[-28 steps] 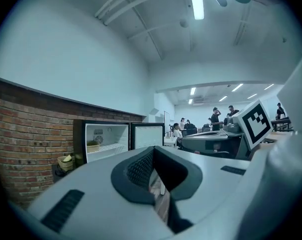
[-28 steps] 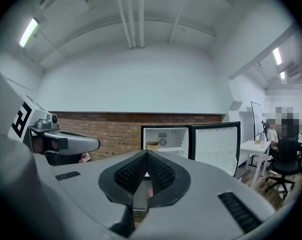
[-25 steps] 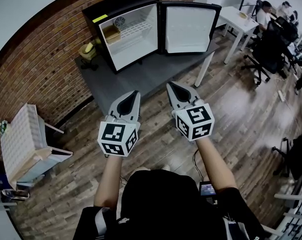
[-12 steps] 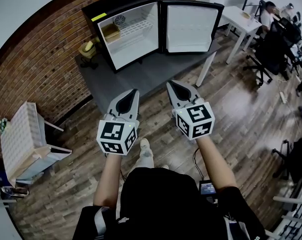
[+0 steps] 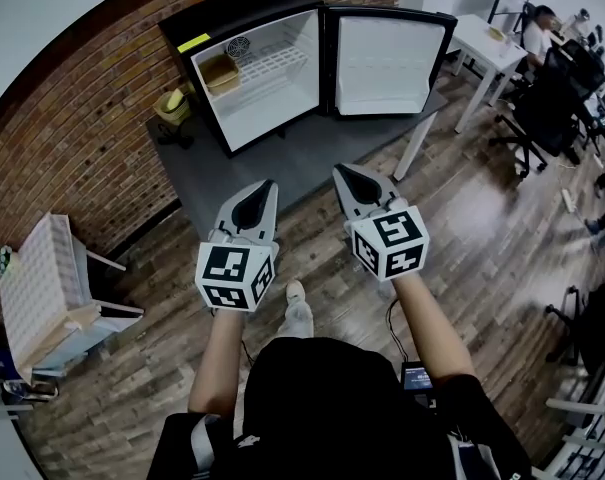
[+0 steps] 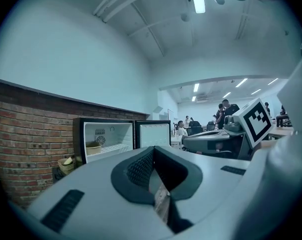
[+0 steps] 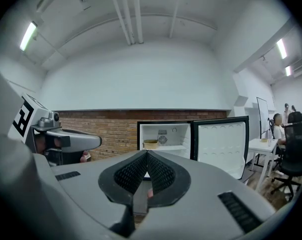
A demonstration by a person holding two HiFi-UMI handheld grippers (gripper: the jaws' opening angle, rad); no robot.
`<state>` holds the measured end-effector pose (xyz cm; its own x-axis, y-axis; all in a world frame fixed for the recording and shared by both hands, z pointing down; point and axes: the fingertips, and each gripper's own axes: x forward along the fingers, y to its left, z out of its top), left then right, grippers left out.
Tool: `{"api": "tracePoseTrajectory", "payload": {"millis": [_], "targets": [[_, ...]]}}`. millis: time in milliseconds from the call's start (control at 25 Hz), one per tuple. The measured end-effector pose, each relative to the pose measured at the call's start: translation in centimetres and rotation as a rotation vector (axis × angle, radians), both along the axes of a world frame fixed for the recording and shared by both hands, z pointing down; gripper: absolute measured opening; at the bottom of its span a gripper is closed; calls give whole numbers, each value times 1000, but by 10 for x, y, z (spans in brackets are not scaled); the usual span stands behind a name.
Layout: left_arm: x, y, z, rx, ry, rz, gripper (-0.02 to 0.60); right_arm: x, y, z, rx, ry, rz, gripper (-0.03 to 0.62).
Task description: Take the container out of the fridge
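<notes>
- Left gripper [image 5: 271,185] and right gripper [image 5: 340,170] are both clenched and empty, well apart from the fridge [image 5: 244,10].
- The container [image 5: 220,71] sits on its shelf, left side.
- Arriving with jaws closed could shove it backward.

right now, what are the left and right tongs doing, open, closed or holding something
left tongs: closed, holding nothing
right tongs: closed, holding nothing
</notes>
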<state>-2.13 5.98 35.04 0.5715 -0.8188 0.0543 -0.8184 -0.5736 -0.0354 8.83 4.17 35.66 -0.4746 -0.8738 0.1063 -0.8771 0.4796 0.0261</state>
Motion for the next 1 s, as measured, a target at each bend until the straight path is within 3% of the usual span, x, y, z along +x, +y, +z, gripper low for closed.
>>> {"api": "tracePoseTrajectory", "payload": {"millis": [240,600,760,1000], "targets": [[0,-44,-3,-31,53,14,14,-3,-44,1,-7,-4,-8,40],[-13,-117,0,-60,63,-6,14,-13,-117,7,-32,-12,-14,40],[-17,-147,3,-48,4,-16,14,-20,-146,7,-43,-9,-12,40],[-25,-190,5,-59,4,-7,14,-27,-188,8,-58,12,8,41]]}}
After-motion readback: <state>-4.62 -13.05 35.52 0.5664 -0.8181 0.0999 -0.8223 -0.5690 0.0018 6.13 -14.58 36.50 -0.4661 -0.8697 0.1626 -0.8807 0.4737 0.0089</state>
